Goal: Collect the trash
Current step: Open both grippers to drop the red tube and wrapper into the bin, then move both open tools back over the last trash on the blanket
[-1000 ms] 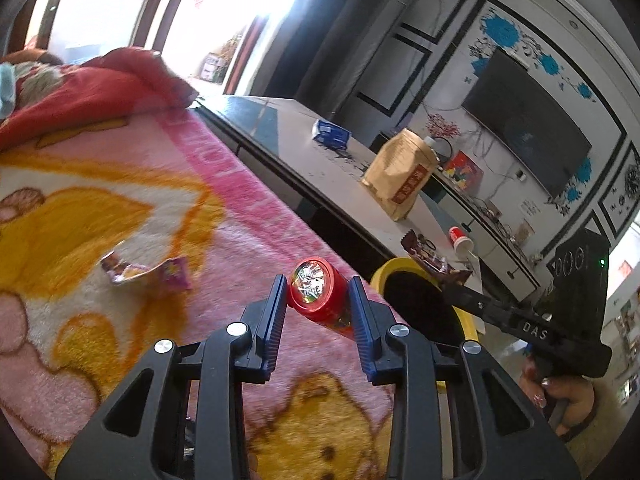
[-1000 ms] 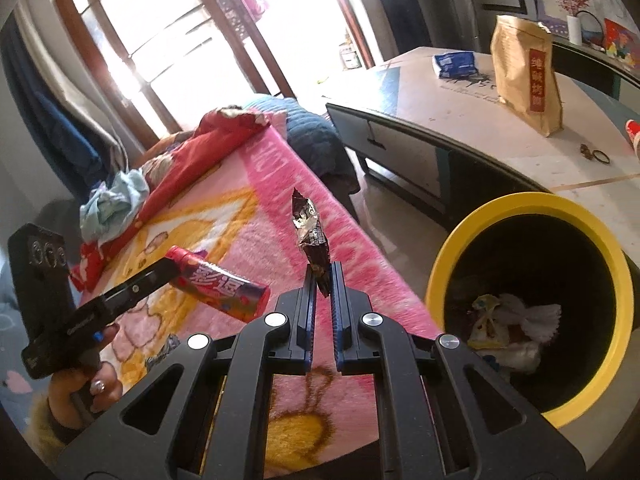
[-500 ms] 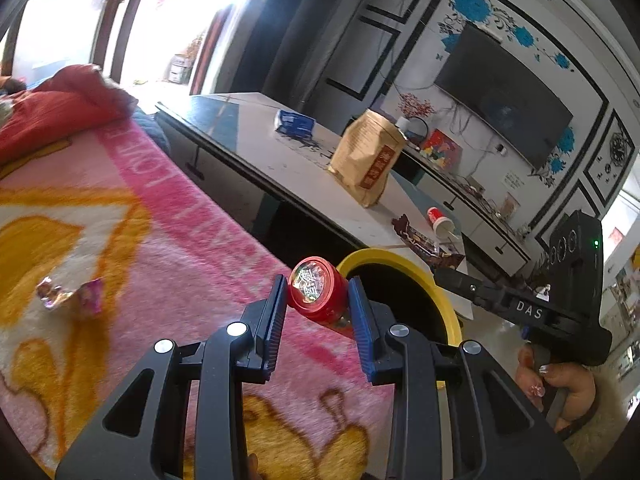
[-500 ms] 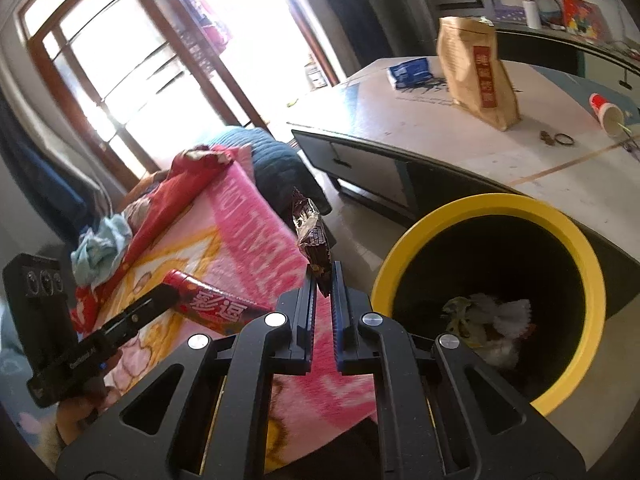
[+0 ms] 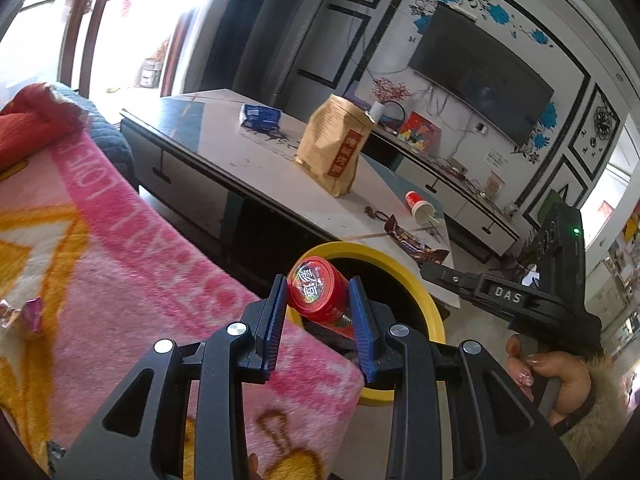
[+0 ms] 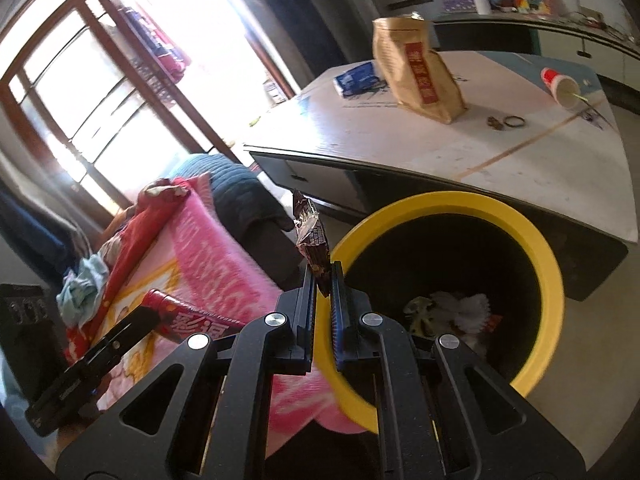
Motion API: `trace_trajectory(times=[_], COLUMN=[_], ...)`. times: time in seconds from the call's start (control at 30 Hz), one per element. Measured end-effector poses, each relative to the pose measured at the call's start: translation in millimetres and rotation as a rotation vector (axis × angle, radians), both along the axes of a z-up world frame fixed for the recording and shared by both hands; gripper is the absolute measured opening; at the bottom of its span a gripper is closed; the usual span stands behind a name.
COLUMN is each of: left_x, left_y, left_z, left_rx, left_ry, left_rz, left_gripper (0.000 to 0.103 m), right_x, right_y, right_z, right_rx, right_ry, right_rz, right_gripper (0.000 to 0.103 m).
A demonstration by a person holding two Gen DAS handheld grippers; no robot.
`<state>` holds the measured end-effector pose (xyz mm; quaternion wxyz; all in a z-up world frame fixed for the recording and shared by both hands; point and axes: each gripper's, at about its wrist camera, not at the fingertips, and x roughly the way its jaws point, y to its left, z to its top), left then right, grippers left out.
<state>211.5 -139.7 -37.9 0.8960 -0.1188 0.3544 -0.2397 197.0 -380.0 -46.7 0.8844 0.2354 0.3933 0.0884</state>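
- Your left gripper (image 5: pixel 318 312) has its jaws clamped on the sides of a red tube (image 5: pixel 318 294), cap end pointing away from you; gripping it across the round body leaves it free to drop lengthwise once you let go.
- That tube sits right over the near rim of the yellow bin (image 5: pixel 430 308), so I judge you are lining it up for a drop rather than carrying it elsewhere.
- Your right gripper (image 6: pixel 323 292) has its jaws pressed together on the lower end of a dark snack wrapper (image 6: pixel 310 236). The thin foil stands up above the tips, which is why the jaws look almost fully closed.
- In the right wrist view the wrapper is at the near-left rim of the bin (image 6: pixel 554 280), not yet over the opening; crumpled rubbish already lies on the bottom.
- The bin stands on the floor between the pink blanket (image 5: pixel 120 260) on the bed and the desk (image 5: pixel 240 152), within reach of both surfaces.
- One more crumpled wrapper (image 5: pixel 24 314) lies on the blanket at the left edge, and a tipped paper cup (image 5: pixel 418 206) on the desk; both look like later pickups.
- Move each load inward past the rim before releasing, or light foil may slip down outside.
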Motion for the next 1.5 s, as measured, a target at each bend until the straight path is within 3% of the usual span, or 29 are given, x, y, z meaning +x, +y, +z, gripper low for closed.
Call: trace_trajectory(times=[0.37, 0.53, 0.57, 0.6, 0.67, 0.73, 0.83, 1.0, 1.5], left_x=[10.3, 18.2, 19.4, 20.8, 21.4, 21.1, 20.5, 18.1, 5.1], left_y=[-48.3, -66.0, -67.8, -68.5, -67.0, -64.3, -53.0, -23.4, 61.2], left_z=[-18.3, -31.7, -34.0, -36.1, -39.1, -39.7, -38.5, -30.4, -9.4], left_rx=[0.011, 0.012, 0.010, 0.004, -0.003, 0.000, 0.022, 0.047, 0.076], left_ry=[0.017, 0.038, 0.044, 0.049, 0.046, 0.042, 0.028, -0.011, -0.078], left_rz=[-0.083, -0.114, -0.114, -0.117, -0.108, -0.097, -0.054, 0.035, 0.241], left_gripper=[0.030, 0.031, 0.035, 0.051, 0.070, 0.070, 0.078, 0.082, 0.092], right_x=[3.9, 2.7, 2.5, 1.8, 0.9, 0.2, 0.6, -0.4, -15.9], right_y=[-37.6, -50.6, -52.9, -54.2, -54.7, -50.4, -36.9, -7.0, 90.7], right_z=[-29.9, -41.3, -43.1, -43.5, -43.1, -40.3, -33.7, -20.1, 0.4], right_rx=[0.012, 0.017, 0.017, 0.019, 0.014, -0.002, -0.012, -0.036, -0.062], right_ry=[0.102, 0.145, 0.149, 0.150, 0.147, 0.137, 0.115, 0.062, -0.004], right_rz=[-0.105, -0.164, -0.173, -0.181, -0.191, -0.185, -0.142, -0.047, 0.222], right_gripper=[0.005, 0.015, 0.022, 0.028, 0.033, 0.037, 0.046, 0.052, 0.055])
